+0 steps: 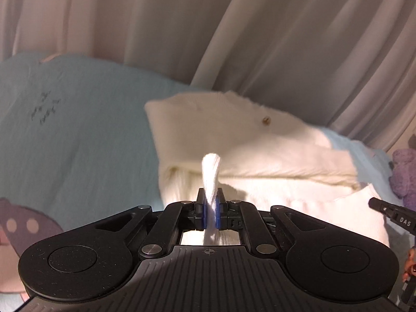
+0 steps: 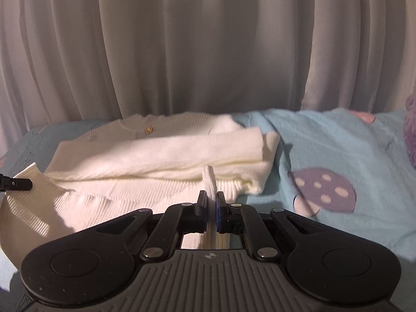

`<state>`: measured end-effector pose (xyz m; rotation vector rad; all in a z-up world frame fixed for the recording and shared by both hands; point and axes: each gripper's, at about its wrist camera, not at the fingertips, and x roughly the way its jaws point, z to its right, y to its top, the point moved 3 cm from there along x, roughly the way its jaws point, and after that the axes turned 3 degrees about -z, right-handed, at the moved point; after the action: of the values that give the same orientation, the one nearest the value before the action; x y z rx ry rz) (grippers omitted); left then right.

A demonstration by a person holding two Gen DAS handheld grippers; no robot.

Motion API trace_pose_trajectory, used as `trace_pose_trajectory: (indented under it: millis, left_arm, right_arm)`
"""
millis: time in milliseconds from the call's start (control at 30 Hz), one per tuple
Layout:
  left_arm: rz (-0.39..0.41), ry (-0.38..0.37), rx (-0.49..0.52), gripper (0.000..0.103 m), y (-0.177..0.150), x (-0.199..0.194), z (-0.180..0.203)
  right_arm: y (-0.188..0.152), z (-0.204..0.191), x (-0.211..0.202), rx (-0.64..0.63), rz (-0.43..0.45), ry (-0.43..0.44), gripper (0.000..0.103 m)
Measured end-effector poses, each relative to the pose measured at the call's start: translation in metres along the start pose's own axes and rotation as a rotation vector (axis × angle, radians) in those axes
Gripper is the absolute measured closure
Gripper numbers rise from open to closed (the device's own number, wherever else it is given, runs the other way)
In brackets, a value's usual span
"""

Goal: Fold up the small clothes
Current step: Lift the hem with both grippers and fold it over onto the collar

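While both tools are engaged, the cream-white ribbed knit cardigan (image 2: 161, 150) lies partly folded on the pale blue fleece blanket (image 2: 338, 140) in front of the grey-white pleated curtain (image 2: 208, 39), its lower hem raised off the surface.

Left gripper (image 1: 210, 202): jaws closed to a sliver, a pinch of white hem standing up between the blue pads. Right gripper (image 2: 210, 202): the same, clamped on a tuft of the hem at the other corner. In the right wrist view the left gripper's black tip sits at the far-left corner of the lifted hem.

Risks, as judged:
- Each hold is on a thin tuft only; uneven pull between the two hands could slip one corner free and leave the fold crooked.
- The sleeve already laid across the body may be dragged out of place if the hem brushes it on the way over.
- The soft blanket may ruck beneath the garment and skew the fold line.

Count:
- Cardigans: one, one brass-coloured button (image 2: 148, 129) visible.
- Grippers: two.
- Purple spotted patches on the blanket (image 2: 325, 189): one in each view.
- Purple plush item (image 1: 404, 174) at the edge: one, identity unclear.
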<state>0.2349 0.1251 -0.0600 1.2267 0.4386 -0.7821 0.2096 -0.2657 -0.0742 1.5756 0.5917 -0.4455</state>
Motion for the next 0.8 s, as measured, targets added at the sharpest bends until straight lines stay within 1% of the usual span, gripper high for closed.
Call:
trace_pose_trajectory:
  millis: [67,133,200,267,367,467,533,600,633,667,733,767,800]
  left_arm:
    - [0.075,-0.015,0.04,0.095,0.022,-0.012,0.01]
    - [0.134,-0.009,0.069,0.095,0.042,-0.013,0.016]
    - [0.161,0.003,0.075,0.095,0.06,-0.004,0.018]
    - [0.17,0.026,0.075,0.095,0.074,0.013,0.019]
    - [0.147,0.074,0.086,0.095,0.082,0.048,0.018]
    - [0.073,0.098,0.069,0.095,0.079,0.085,0.01]
    - [0.022,0.1,0.036,0.095,0.073,0.101,0.0]
    - [0.002,0.085,0.023,0.094,0.068,0.107,-0.004]
    - [-0.004,0.06,0.019,0.092,0.066,0.108,-0.006]
    - [-0.006,0.034,0.011,0.087,0.065,0.109,-0.007]
    - [-0.019,-0.004,0.001,0.084,0.061,0.113,-0.009]
    - [-0.022,0.002,0.005,0.088,0.057,0.109,-0.013]
    - [-0.022,0.009,0.019,0.094,0.057,0.11,-0.011]
  right_arm:
    - [0.02,0.0,-0.004,-0.01,0.054,-0.013,0.098]
    - [0.037,0.001,0.001,-0.01,0.086,-0.041,0.098]
    - [0.052,0.004,0.013,-0.009,0.105,-0.068,0.098]
    - [0.063,0.007,0.029,-0.004,0.107,-0.093,0.098]
    - [0.072,0.013,0.067,0.027,0.053,-0.1,0.098]
    - [0.065,0.022,0.105,0.058,-0.033,-0.092,0.098]
    - [0.057,0.028,0.119,0.073,-0.087,-0.08,0.097]
    - [0.054,0.032,0.119,0.086,-0.082,-0.052,0.096]
    - [0.053,0.034,0.117,0.099,-0.081,-0.03,0.092]
    - [0.053,0.037,0.118,0.114,-0.087,-0.01,0.09]
    - [0.049,0.037,0.12,0.134,-0.095,0.014,0.09]
    - [0.049,0.035,0.121,0.124,-0.093,0.01,0.092]
    - [0.05,0.032,0.121,0.105,-0.089,-0.002,0.096]
